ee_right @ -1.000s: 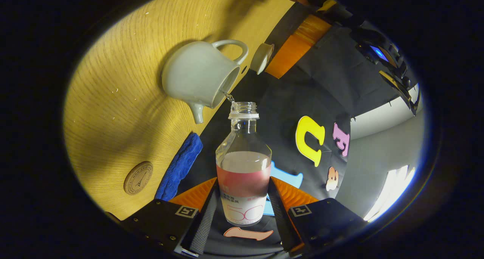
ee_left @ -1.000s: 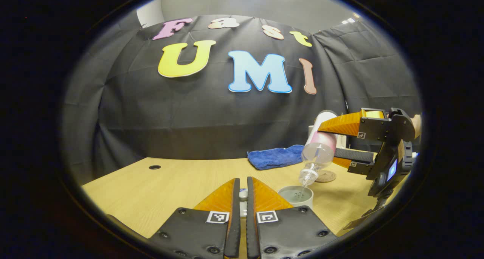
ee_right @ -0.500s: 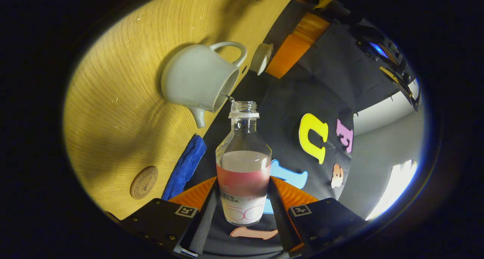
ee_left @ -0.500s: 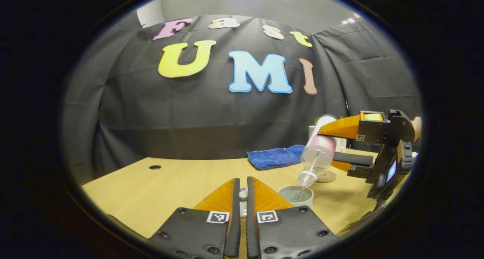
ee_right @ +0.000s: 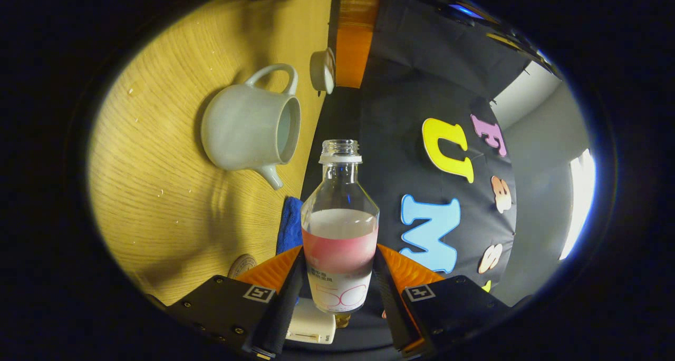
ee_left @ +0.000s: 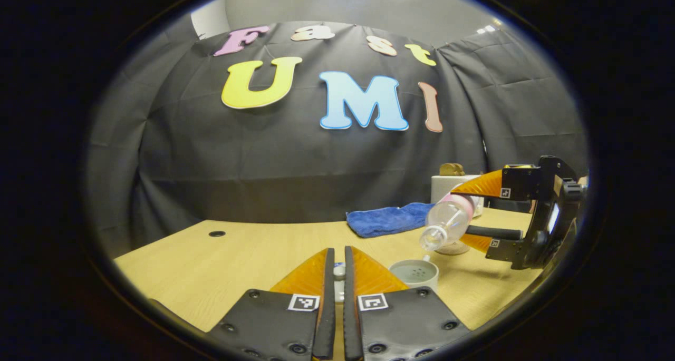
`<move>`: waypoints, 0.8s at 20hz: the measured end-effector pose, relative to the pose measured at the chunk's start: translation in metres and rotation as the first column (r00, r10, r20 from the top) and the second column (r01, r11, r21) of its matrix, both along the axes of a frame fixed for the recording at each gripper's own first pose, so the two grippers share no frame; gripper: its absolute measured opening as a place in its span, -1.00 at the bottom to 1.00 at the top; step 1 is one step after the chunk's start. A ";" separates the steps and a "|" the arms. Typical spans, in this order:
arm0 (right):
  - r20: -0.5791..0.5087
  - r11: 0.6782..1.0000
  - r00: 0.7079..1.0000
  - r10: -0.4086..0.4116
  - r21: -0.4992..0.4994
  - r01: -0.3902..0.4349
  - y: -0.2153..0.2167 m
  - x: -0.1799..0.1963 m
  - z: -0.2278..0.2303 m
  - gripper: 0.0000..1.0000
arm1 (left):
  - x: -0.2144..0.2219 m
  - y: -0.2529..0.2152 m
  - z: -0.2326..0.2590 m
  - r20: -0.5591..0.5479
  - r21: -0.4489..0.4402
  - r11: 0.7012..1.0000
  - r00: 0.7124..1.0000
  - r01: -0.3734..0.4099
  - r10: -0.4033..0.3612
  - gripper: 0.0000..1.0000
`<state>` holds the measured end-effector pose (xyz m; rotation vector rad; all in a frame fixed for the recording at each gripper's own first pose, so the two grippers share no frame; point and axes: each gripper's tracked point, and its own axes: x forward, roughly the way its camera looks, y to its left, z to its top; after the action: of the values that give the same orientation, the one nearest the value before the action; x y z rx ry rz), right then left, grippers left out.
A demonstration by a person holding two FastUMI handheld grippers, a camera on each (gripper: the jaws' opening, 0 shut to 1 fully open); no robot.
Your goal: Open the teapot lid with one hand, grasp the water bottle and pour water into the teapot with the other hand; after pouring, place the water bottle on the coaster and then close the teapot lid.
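1. The right gripper (ee_right: 337, 292) holds the water bottle (ee_right: 340, 234) by its lower body, with both fingers pressed on the sides. The bottle is uncapped and lies nearly level, its neck pointing toward the teapot (ee_right: 248, 126).
2. In the left gripper view, the mouth of the bottle (ee_left: 448, 221) is above and to the side of the open teapot (ee_left: 415, 272), and I see no stream of water between them. I judge that the pouring step is at its end and the bottle is being brought upright.
3. The left gripper (ee_left: 338, 276) is almost fully closed, and a small pale thing is pinched between its fingers. It appears to be the knob of the teapot lid (ee_right: 321, 71), which the right gripper view shows held up beside the teapot, clear of the opening.
4. The teapot stands on the table (ee_left: 237, 255), lid off. The round coaster (ee_left: 452, 247) lies on the table behind the bottle, near the blue cloth (ee_left: 387, 218).
5. The next move, I think, is to turn the bottle fully upright, carry it to the coaster and set it down centred before the fingers open. Some water remains inside, so it should not tip on the way.
6. After that, the left gripper must lower the lid onto the teapot.
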<state>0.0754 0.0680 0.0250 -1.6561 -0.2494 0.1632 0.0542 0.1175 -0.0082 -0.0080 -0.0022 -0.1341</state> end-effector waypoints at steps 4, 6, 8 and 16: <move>-0.071 0.987 0.997 -0.023 0.159 0.034 -0.009 -0.009 -0.004 0.48 | 0.000 0.001 0.000 0.000 0.000 1.000 1.000 -0.001 0.001 -0.72; -0.116 0.967 0.993 -0.022 0.251 0.051 -0.008 -0.014 -0.006 0.48 | 0.000 0.001 -0.001 0.000 0.001 1.000 1.000 -0.002 0.002 -0.72; -0.146 0.948 0.989 -0.013 0.312 0.059 -0.003 -0.022 -0.006 0.48 | 0.000 0.001 0.000 0.000 0.001 1.000 1.000 -0.002 0.002 -0.75; -0.311 0.834 0.950 0.028 0.532 0.149 0.006 -0.038 -0.030 0.48 | 0.000 0.001 -0.001 0.001 0.001 1.000 1.000 -0.002 0.002 -0.72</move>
<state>0.0370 0.0736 -0.0053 -1.0384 0.0032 0.2702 0.0541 0.1184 -0.0090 -0.0072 -0.0030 -0.1318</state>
